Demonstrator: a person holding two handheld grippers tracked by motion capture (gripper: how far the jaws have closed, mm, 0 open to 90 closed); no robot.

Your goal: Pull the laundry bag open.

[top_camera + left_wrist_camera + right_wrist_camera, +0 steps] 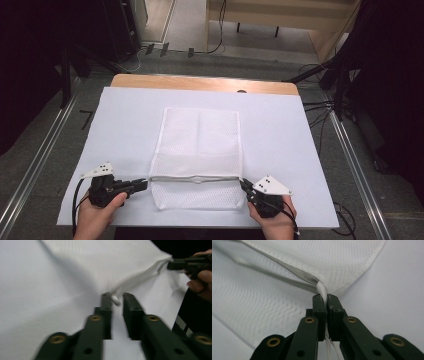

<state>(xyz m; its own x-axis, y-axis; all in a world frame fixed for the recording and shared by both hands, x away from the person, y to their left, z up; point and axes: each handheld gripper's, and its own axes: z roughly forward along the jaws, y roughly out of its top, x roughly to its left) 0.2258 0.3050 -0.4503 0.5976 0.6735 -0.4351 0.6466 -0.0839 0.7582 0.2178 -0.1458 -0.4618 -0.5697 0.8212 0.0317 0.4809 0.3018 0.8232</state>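
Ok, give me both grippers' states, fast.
Left gripper: open, jaws apart around a small white toggle at the mesh bag's corner, not clamped.
Right gripper: shut on the white drawstring at the bag's other corner.

White mesh bag (197, 150) with a fine dotted weave and a grey zip band (297, 277), just ahead of the black jaws. Pale white sheet (280, 145) beneath; tan table edge (200, 82) beyond. Brass rivets on the jaws.
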